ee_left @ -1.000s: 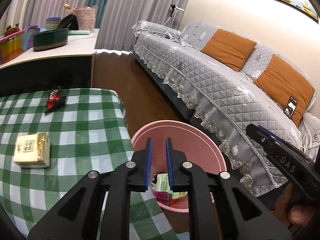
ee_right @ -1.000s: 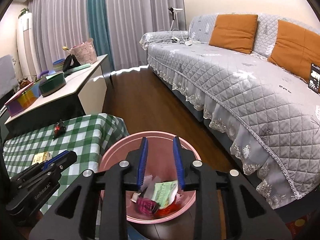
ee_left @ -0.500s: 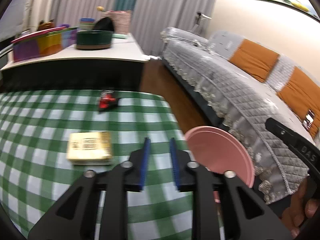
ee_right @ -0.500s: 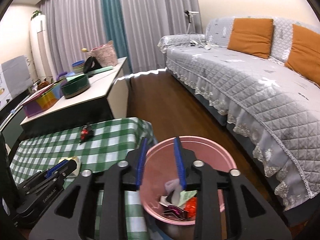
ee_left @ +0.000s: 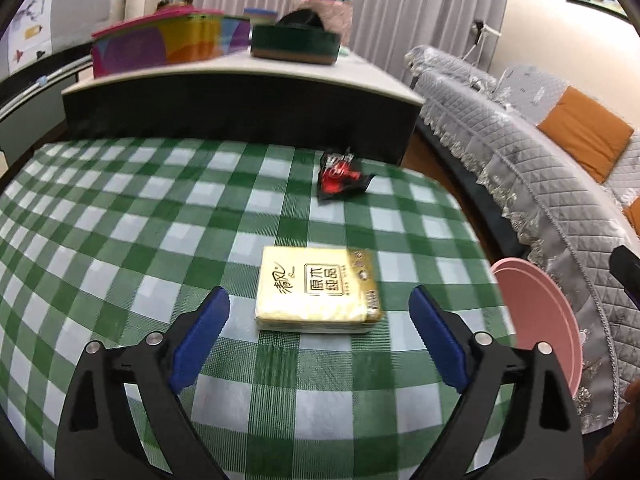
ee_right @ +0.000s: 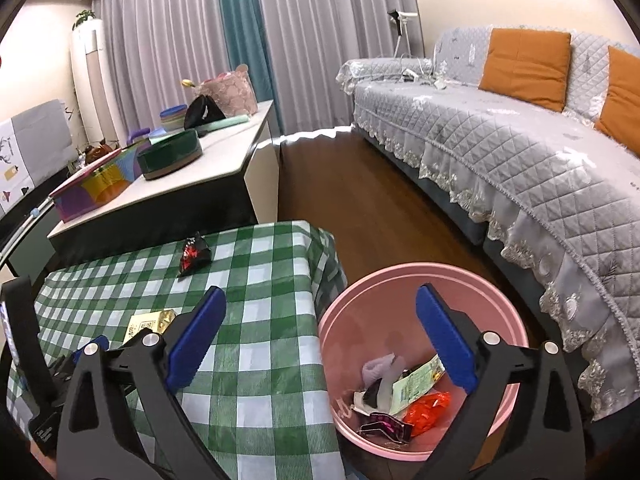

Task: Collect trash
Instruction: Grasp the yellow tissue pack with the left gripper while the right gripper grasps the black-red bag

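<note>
A yellow tissue pack (ee_left: 318,290) lies on the green checked tablecloth (ee_left: 140,216), just ahead of my left gripper (ee_left: 320,312). That gripper's jaws are opening wide, and the pack sits beyond the tips, untouched. A crumpled red and black wrapper (ee_left: 340,178) rests farther back near the table's far edge. My right gripper (ee_right: 320,310) hovers over the table corner and the pink bin (ee_right: 420,312), its jaws opening with nothing between them. Several wrappers lie in the bin. The tissue pack (ee_right: 150,322) and the wrapper (ee_right: 194,254) also show in the right wrist view.
A white-topped sideboard (ee_right: 224,152) behind the table carries a green round box, a colourful box and a pink basket. A grey quilted sofa (ee_right: 500,128) with orange cushions runs along the right. Brown wood floor lies between sofa and table. The pink bin (ee_left: 536,316) stands at the table's right edge.
Both grippers went from nearly shut to wide open. The left gripper swung from over the bin to over the table, facing the tissue pack. The right gripper shifted left towards the table corner.
</note>
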